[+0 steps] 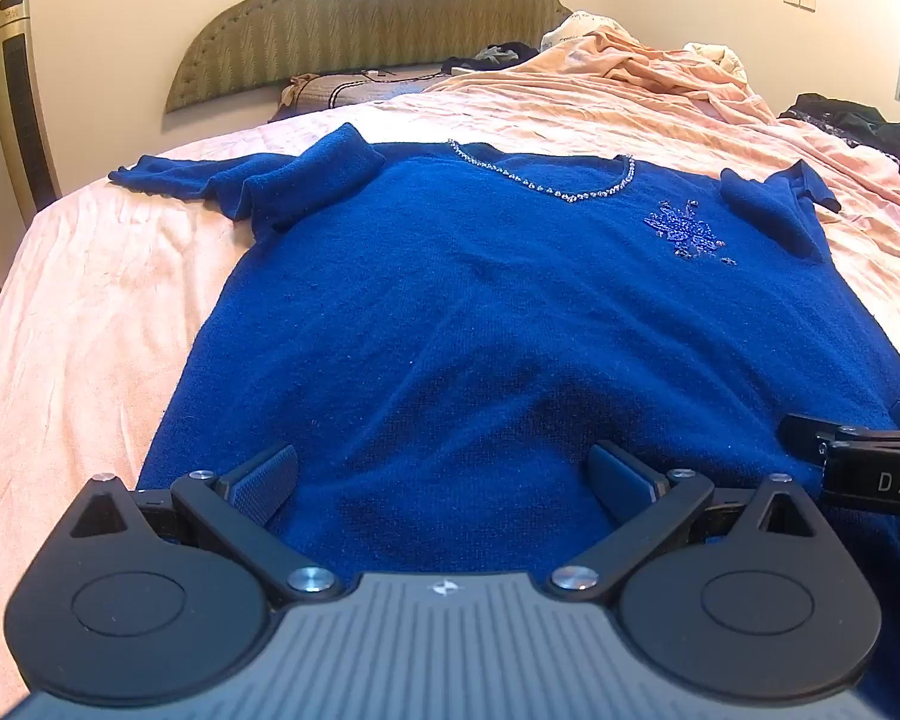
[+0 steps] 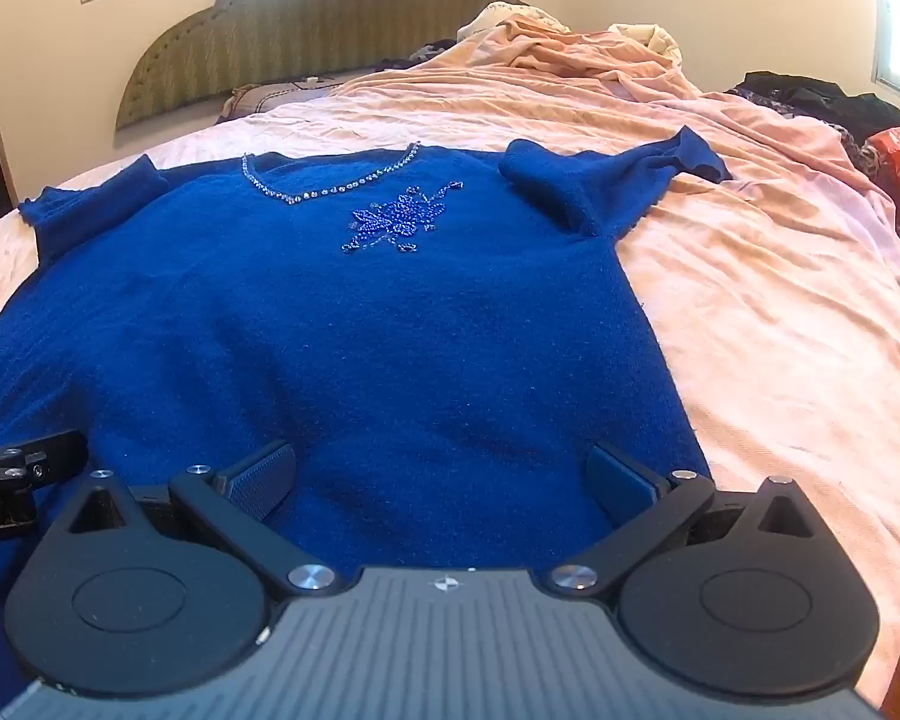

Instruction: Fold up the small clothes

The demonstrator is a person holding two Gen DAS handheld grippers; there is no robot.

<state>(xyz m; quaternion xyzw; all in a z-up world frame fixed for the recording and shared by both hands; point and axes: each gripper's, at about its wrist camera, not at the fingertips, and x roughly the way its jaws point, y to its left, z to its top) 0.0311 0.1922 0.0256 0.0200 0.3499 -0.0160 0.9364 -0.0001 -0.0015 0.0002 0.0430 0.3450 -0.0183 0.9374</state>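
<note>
Nearest the cameras, the left gripper point(image 1: 444, 480) and the right gripper point(image 2: 441, 480) hover side by side over the hem end of the blue sweater point(image 1: 480, 312), each with its 2 fingers spread wide and grasping nothing. The sweater lies flat, front up, on the pink bed sheet point(image 1: 90, 312), neckline at the far end. Both short sleeves are already turned inward: the left sleeve point(image 1: 306, 180) and the right sleeve point(image 2: 570, 186). The knit looks thick, so a pinch at the hem could catch only the top layer and drag the body askew, or shake those sleeves loose. Farther off lie a rumpled pink blanket point(image 2: 570, 54) and dark clothes point(image 2: 822, 96) at far right, well apart from the sweater; nothing blocks the fold.
</note>
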